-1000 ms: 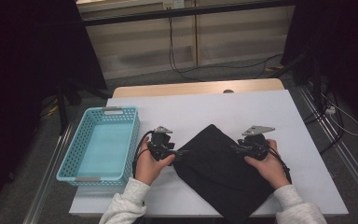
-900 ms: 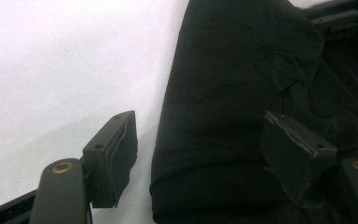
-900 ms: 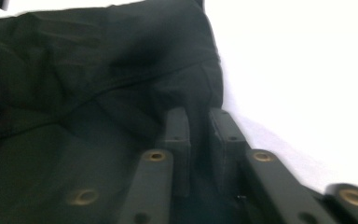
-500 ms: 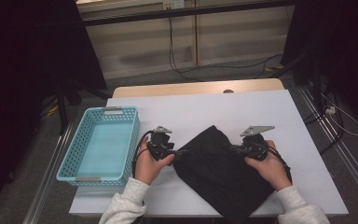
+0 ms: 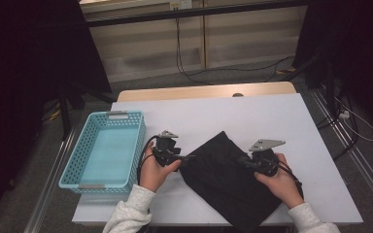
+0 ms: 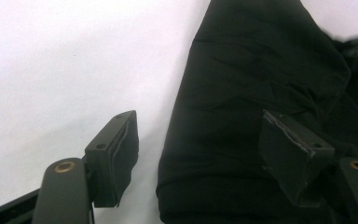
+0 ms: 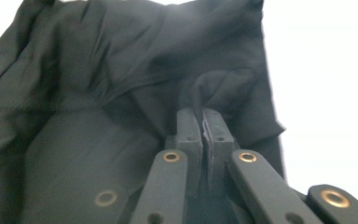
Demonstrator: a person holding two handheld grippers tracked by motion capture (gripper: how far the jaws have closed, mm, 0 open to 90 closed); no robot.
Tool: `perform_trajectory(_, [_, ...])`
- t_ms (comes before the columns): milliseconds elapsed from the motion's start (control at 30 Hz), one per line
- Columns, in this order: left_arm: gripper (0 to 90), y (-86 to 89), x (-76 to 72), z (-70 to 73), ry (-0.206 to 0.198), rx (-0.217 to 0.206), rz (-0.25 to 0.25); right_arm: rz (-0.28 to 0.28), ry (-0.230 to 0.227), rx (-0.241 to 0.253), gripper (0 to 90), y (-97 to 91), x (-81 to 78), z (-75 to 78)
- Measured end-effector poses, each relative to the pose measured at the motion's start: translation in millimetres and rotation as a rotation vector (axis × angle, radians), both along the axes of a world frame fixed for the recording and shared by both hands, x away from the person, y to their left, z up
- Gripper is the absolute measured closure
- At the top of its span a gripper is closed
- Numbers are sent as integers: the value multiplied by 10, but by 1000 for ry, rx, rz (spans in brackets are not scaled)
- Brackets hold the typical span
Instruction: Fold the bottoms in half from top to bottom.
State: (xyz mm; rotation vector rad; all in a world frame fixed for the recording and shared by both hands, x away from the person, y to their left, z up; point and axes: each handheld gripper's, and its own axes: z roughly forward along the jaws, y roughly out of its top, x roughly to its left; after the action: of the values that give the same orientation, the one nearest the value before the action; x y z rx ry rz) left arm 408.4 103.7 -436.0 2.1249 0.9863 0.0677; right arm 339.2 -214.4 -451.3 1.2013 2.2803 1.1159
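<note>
Right tongs [image 7: 201, 122] newly pinched on one black cloth [image 5: 228, 179]; one basket [image 5: 70, 172].

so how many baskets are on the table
1. The blue basket sits at the table's left edge, beside the left tongs and apart from the black cloth. Nothing looks big enough to hide another.

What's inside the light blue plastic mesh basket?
Nothing that the high view shows: the light blue plastic mesh basket shows a bare floor. Its near wall hides a strip of floor just behind it.
</note>
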Motion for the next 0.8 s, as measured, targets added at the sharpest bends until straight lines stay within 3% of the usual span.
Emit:
perform_trajectory(133, [292,5,9,-7,4,1,4,-32,-16,-21,862,-58,119,-11])
perform_trajectory(267, [291,20,16,-4,2,-2,4,-83,19,-53,651,-113,237,-102])
perform_trajectory(333, [290,22,21,-9,4,-1,7,-111,28,-34,580,-137,252,-110])
perform_trajectory(367, [290,26,24,-10,7,1,3,-114,35,-32,584,-145,258,-113])
perform_trajectory(433, [289,23,21,-11,5,1,6,-99,59,7,724,-153,263,-127])
perform_trajectory(500, [289,23,20,-4,1,2,5,-75,62,13,802,-130,252,-124])
perform_trajectory(733, [289,19,17,2,-2,-1,6,-67,87,9,835,-107,275,-88])
perform_trajectory(800, [278,33,21,20,-9,-6,14,-62,83,23,838,-101,248,-14])
